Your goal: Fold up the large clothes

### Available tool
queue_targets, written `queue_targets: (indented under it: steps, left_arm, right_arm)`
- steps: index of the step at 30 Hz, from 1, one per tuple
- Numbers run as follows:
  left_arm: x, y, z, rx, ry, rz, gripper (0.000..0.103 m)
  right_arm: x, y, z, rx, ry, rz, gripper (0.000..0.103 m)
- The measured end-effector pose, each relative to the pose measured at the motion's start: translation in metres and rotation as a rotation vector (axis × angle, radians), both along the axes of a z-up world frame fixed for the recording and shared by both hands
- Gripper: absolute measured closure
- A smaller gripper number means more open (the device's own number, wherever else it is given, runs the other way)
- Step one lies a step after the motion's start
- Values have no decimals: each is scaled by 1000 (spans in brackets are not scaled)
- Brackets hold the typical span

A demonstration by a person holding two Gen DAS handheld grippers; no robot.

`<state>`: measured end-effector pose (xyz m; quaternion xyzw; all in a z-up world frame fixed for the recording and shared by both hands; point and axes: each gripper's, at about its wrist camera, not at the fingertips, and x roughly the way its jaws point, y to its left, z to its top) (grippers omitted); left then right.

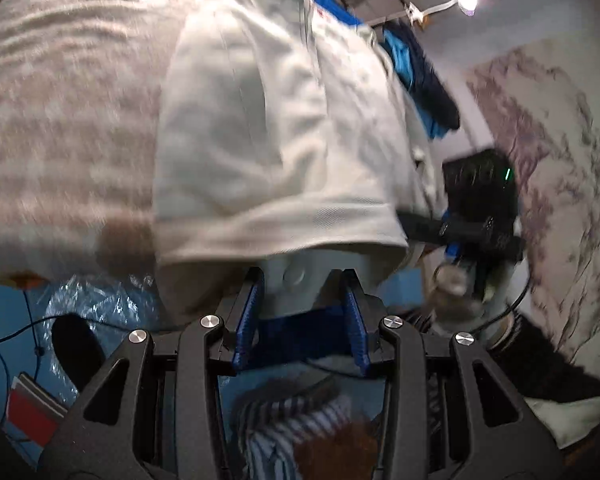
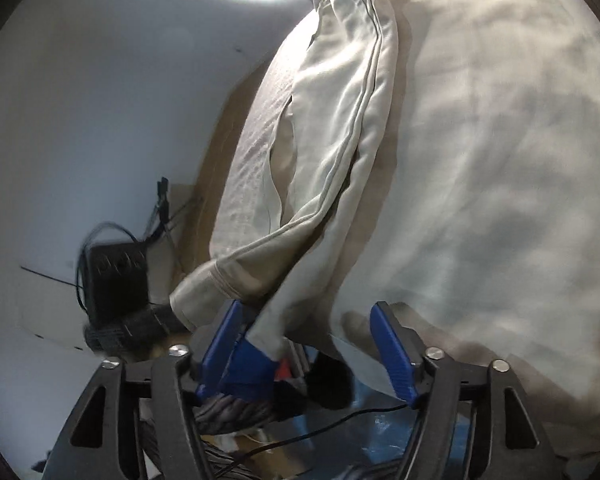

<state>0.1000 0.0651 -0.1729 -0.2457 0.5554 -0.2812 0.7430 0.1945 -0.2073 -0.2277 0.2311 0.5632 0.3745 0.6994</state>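
While a pale garment (image 1: 268, 128) lies part-folded on the bed (image 1: 60, 120), both grippers hover at its near hem.
Left gripper (image 1: 304, 312) and right gripper (image 2: 308, 340) stand spread, pinching nothing; next, each probably needs a hem corner.

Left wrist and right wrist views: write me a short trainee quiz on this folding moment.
1. True or false: the right gripper has its jaws shut tight.
2. The garment on the bed is: A red, B cream, C black.
3. In the left wrist view, what colour are the clothes piled beyond the garment?
Key: 1 false, the jaws stand wide apart; 2 B; 3 blue.
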Motion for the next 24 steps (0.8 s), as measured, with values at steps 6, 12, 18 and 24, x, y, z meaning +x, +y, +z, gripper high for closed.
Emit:
queue_targets:
  steps: [6, 12, 18, 24]
  left_arm:
    - [-12, -7, 0, 53, -26, -12, 65]
    - [-18, -2, 13, 51, -68, -19, 65]
    - [-24, 35, 48, 29, -188, 70, 65]
    - [13, 79, 23, 34, -96, 239, 65]
  right_arm:
    - [-1, 11, -11, 81, 76, -36, 13]
    - [-3, 18, -23, 158, 253, -116, 12]
    - [10, 22, -15, 81, 320, -145, 12]
    - [23, 61, -10, -152, 317, -90, 20]
